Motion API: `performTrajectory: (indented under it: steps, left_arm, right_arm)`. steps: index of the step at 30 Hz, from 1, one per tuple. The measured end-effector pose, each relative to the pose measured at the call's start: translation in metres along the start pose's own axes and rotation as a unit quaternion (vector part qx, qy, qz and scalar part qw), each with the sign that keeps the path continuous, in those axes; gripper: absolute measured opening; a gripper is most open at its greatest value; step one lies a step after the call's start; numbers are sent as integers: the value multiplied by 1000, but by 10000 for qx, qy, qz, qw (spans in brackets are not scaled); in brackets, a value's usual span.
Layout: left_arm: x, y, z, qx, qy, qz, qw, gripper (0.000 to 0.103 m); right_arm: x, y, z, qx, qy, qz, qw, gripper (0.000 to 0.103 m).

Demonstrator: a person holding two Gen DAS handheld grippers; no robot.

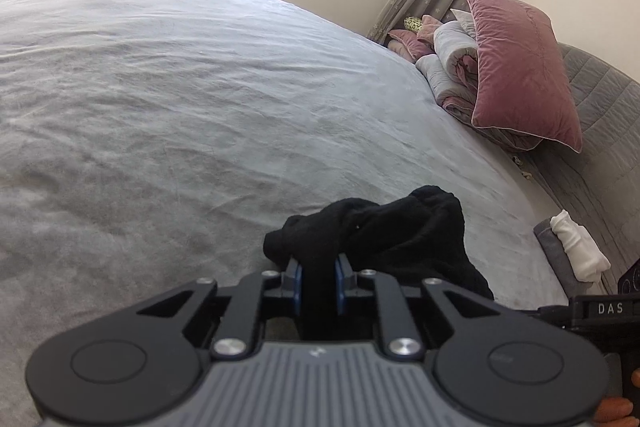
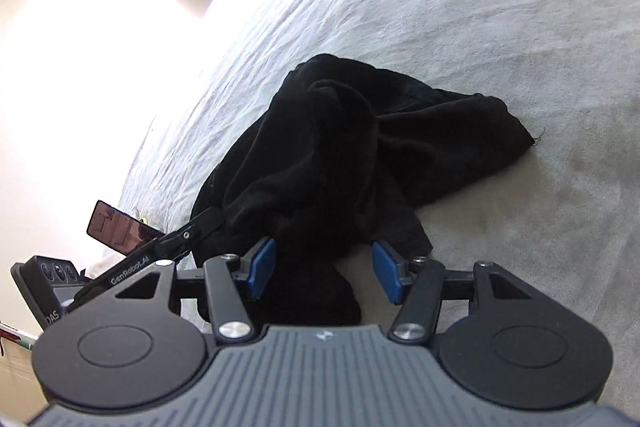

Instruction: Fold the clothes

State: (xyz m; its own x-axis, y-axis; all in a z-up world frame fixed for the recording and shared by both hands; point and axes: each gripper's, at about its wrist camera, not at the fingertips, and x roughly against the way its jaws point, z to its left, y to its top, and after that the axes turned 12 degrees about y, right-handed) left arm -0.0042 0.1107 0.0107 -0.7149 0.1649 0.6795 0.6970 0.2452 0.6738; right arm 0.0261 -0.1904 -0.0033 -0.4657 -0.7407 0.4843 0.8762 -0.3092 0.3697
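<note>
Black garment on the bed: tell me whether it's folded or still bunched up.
Bunched up, not folded. The black garment lies in a crumpled heap on the grey bedsheet, and the left gripper pinches a bunch of it.

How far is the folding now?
Done: a white item and a grey one lie folded by the bed's edge. In hand: the left gripper pinches the crumpled black garment; the right gripper is open. Left: spreading and folding it.
</note>
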Motion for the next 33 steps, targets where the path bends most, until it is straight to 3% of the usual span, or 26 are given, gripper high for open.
performTrajectory:
  steps: [5, 10, 12, 14, 22, 25, 29, 31, 33]
  left_arm:
    - [7, -8, 27, 112, 92, 223, 9996, 16]
    - [13, -7, 44, 96, 495, 97, 9987, 16]
    - [16, -5, 46, 126, 379, 29, 9992, 29]
    - [19, -4, 41, 65, 133, -53, 9999, 51]
    - [16, -12, -16, -891, -228, -393, 9950, 73]
    - [13, -17, -42, -1381, -253, -554, 9885, 75]
    - [3, -23, -72, -2017, 58, -803, 9761, 75]
    - [-4, -22, -77, -1995, 163, -789, 9766, 73]
    - [-11, -19, -75, -1868, 238, -683, 9797, 62]
  right_arm:
    - [-12, -4, 1, -110, -106, -71, 9999, 60]
    - [-24, -1, 3, -244, -119, -104, 9996, 60]
    - [-29, 0, 4, -292, -102, -129, 9994, 60]
    - [-31, 1, 6, -322, -68, -194, 9993, 60]
    - [-26, 4, 14, -358, 218, -604, 9973, 60]
    - [-22, 5, 12, -421, 206, -690, 9965, 60]
    - [-15, 6, 8, -539, 173, -756, 9955, 60]
    - [-13, 7, 8, -555, 177, -749, 9955, 60]
    - [-12, 6, 6, -580, 166, -727, 9955, 60]
